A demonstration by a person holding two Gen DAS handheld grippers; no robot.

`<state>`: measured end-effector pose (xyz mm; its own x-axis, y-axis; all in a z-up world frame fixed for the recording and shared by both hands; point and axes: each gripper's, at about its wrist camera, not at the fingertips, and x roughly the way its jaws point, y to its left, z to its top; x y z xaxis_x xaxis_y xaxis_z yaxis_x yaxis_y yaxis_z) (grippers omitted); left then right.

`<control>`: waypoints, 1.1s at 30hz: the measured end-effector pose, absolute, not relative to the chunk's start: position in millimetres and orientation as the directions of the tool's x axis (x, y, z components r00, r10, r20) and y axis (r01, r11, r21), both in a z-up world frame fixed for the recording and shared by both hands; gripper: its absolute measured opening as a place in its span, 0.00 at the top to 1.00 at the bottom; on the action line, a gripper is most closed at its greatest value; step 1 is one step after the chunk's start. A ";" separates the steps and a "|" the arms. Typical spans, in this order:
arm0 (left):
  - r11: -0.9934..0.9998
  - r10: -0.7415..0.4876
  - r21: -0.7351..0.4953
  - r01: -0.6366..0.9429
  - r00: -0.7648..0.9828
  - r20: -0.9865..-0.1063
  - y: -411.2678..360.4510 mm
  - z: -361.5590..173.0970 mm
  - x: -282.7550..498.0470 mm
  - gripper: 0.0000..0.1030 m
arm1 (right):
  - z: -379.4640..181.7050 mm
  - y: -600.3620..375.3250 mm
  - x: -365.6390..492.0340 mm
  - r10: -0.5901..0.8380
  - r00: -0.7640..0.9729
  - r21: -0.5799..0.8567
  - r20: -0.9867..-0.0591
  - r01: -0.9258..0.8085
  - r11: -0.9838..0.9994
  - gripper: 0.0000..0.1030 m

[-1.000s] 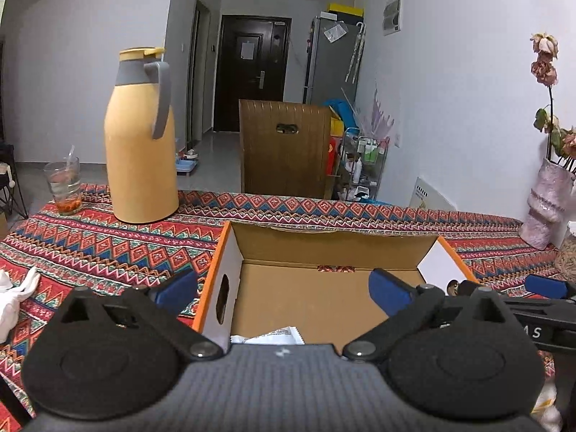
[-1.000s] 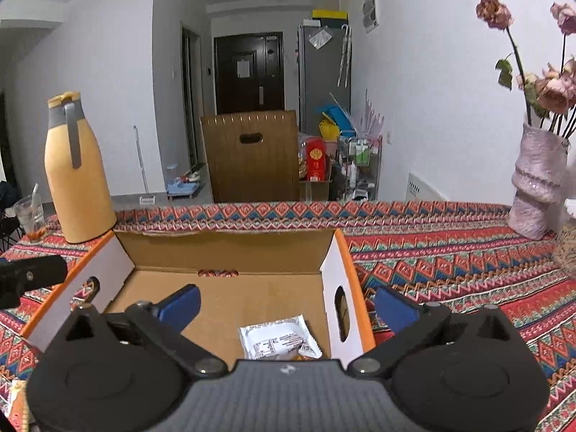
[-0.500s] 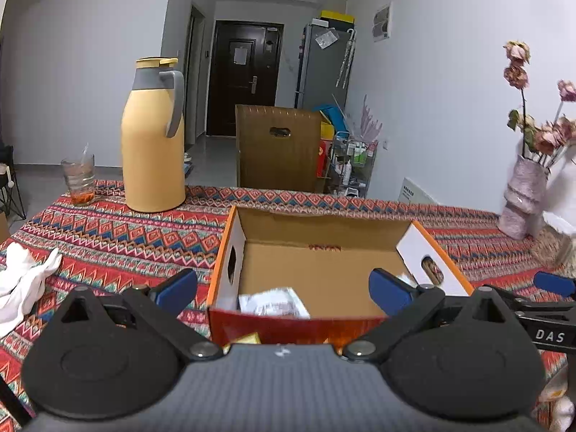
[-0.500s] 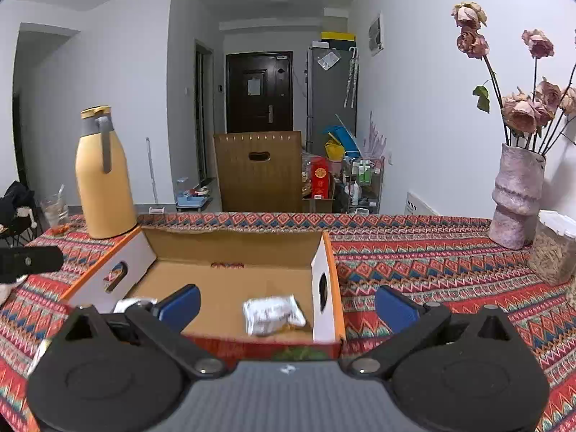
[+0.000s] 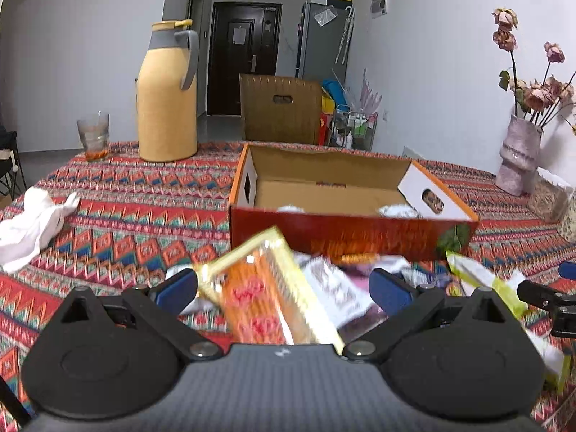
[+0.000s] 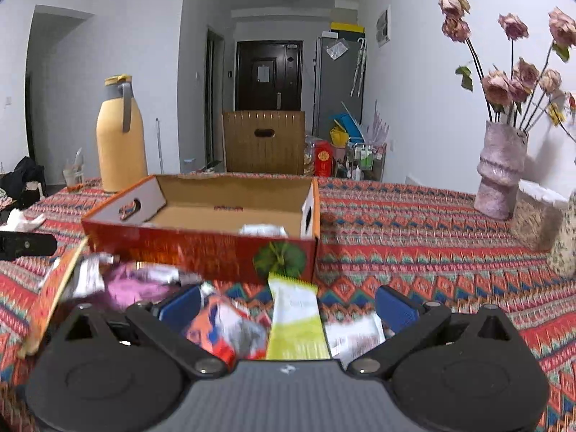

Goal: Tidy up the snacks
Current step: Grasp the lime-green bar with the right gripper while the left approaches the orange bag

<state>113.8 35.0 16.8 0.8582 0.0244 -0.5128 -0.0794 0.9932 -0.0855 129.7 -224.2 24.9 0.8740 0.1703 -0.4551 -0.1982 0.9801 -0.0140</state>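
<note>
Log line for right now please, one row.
left claw: open, over orange packet | right claw: open, over green packet | box: packets inside | pile in front unsorted

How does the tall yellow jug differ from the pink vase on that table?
The yellow jug is smooth, with a grey collar and handle and its top shut; the pink vase is rough and ridged, open-topped, holding dried roses. The jug stands at the far left of the patterned table, the vase at the far right by the wall. The jug looks bulkier. Both stand upright behind the cardboard box.
</note>
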 end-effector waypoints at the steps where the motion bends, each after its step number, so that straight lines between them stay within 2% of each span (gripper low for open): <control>1: 0.993 0.026 -0.084 -0.081 0.857 -0.515 34.9 14.1 110.2 0.00 | 20.4 -226.6 125.8 0.172 0.871 -0.014 -0.460 -0.200 0.980 0.00; 9: 0.993 0.023 -0.089 -0.082 0.847 -0.532 34.0 1.6 94.0 0.00 | -11.0 -243.3 101.4 0.154 0.838 -0.049 -0.523 -0.209 0.977 0.01; 14: 0.993 0.017 -0.088 -0.076 0.845 -0.534 30.4 0.0 92.0 0.00 | -26.5 -246.4 99.4 0.156 0.809 -0.065 -0.566 -0.232 0.970 0.16; 18: 0.994 0.016 -0.086 -0.073 0.845 -0.534 28.3 -0.2 89.4 0.00 | -33.4 -247.1 111.3 0.176 0.776 -0.046 -0.605 -0.255 0.966 0.18; 20: 0.993 0.017 -0.087 -0.075 0.846 -0.533 28.5 -0.3 87.6 0.00 | -36.7 -245.3 116.4 0.189 0.757 -0.036 -0.625 -0.270 0.962 0.25; 24: 0.992 0.022 -0.091 -0.083 0.844 -0.537 30.6 -1.9 85.1 0.00 | -37.2 -244.0 118.6 0.219 0.743 -0.004 -0.633 -0.287 0.958 0.30; 28: 0.992 0.020 -0.096 -0.084 0.841 -0.540 31.3 -3.2 84.3 0.00 | -37.9 -242.9 113.0 0.233 0.740 0.009 -0.631 -0.293 0.956 0.30; 30: 0.992 0.017 -0.098 -0.083 0.842 -0.540 31.4 -3.3 83.0 0.00 | -38.2 -240.7 109.8 0.238 0.740 0.012 -0.629 -0.297 0.955 0.36; 33: 0.991 0.014 -0.102 -0.082 0.842 -0.539 32.2 -3.3 80.7 0.00 | -36.5 -235.8 102.9 0.256 0.738 0.016 -0.624 -0.315 0.949 0.55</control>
<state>80.7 32.2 -3.3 0.8422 0.0143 -0.5390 -0.0821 0.9914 -0.1020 102.9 -235.8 -36.5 0.7383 0.2555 -0.6242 -0.3146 0.9491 0.0164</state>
